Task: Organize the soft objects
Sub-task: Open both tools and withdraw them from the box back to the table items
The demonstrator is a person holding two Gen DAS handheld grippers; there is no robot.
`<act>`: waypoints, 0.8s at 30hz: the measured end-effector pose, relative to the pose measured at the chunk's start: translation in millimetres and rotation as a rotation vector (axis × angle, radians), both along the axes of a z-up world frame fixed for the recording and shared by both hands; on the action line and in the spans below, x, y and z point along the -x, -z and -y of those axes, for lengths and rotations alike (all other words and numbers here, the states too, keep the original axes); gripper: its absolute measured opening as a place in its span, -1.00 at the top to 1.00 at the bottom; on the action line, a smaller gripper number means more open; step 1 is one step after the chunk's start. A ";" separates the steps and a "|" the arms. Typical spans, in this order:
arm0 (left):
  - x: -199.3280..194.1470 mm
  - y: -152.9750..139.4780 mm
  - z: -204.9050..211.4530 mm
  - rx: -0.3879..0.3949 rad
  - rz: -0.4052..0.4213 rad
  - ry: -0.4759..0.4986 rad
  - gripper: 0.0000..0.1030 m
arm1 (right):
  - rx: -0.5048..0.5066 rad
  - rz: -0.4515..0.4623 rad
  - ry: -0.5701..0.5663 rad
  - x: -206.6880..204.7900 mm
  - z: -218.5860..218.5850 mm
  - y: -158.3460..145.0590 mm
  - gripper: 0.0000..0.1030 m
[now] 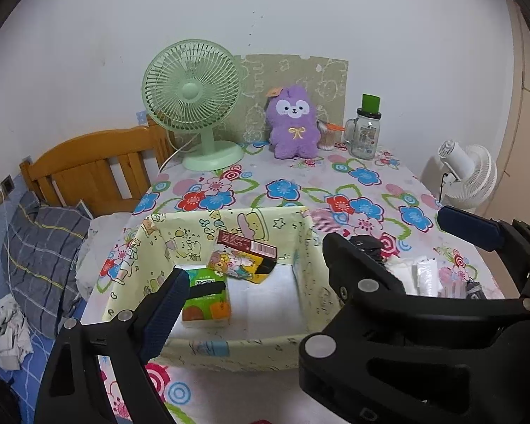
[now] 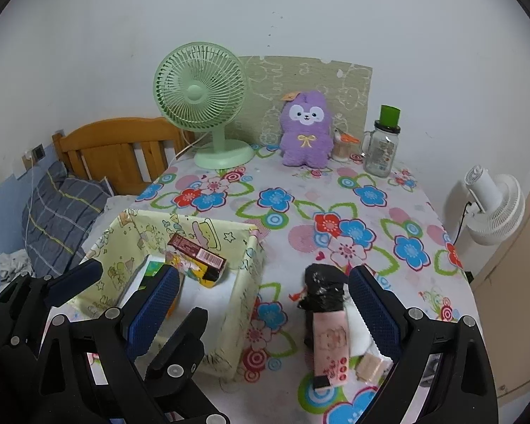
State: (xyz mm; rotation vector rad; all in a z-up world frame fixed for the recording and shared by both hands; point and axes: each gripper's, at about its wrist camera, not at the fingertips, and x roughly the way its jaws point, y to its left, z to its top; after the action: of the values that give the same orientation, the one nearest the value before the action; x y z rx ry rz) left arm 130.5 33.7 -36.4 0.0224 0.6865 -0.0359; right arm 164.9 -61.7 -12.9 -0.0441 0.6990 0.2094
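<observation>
Two grippers hover near the yellow fabric box (image 1: 229, 348), both jaws wide and holding nothing: the left gripper (image 1: 311, 247) above it, the right gripper (image 2: 265, 289) just beside it. Three packets (image 1: 242, 259) lie inside the box; a pink tissue pack (image 2: 330, 346) lies beside it on the surface (image 2: 300, 190).

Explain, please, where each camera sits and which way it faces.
Left wrist: on the left tongs, looking down over the box toward the wall; own open fingers show, and the right tongs' fingers at right.
Right wrist: on the right tongs, above the packets beside the box; own open fingers show, left tongs at lower left.
Both share the box, green fan, plush and jar.
</observation>
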 end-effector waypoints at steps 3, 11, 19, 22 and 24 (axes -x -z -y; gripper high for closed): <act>7.8 -4.1 7.6 -0.010 0.008 0.007 -0.80 | -0.005 0.013 0.004 8.7 8.4 -4.2 -0.90; 24.9 -9.5 27.8 -0.006 0.027 0.015 -0.85 | 0.026 0.044 0.031 28.6 28.3 -13.5 -0.90; 38.4 -13.0 44.9 -0.023 0.037 0.019 -0.88 | 0.025 0.052 0.049 46.5 48.3 -17.3 -0.90; 44.0 -14.6 53.4 -0.029 0.046 0.031 -0.89 | 0.032 0.062 0.063 52.5 55.5 -19.8 -0.90; 47.1 -15.9 58.3 -0.030 0.050 0.040 -0.90 | 0.032 0.066 0.072 56.7 60.9 -20.6 -0.90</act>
State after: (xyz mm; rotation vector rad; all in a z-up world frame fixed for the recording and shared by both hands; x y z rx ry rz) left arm 83.4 -24.7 -20.5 0.0657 0.6370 -0.0636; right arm 108.3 -122.6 7.6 -0.0558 0.6371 0.1273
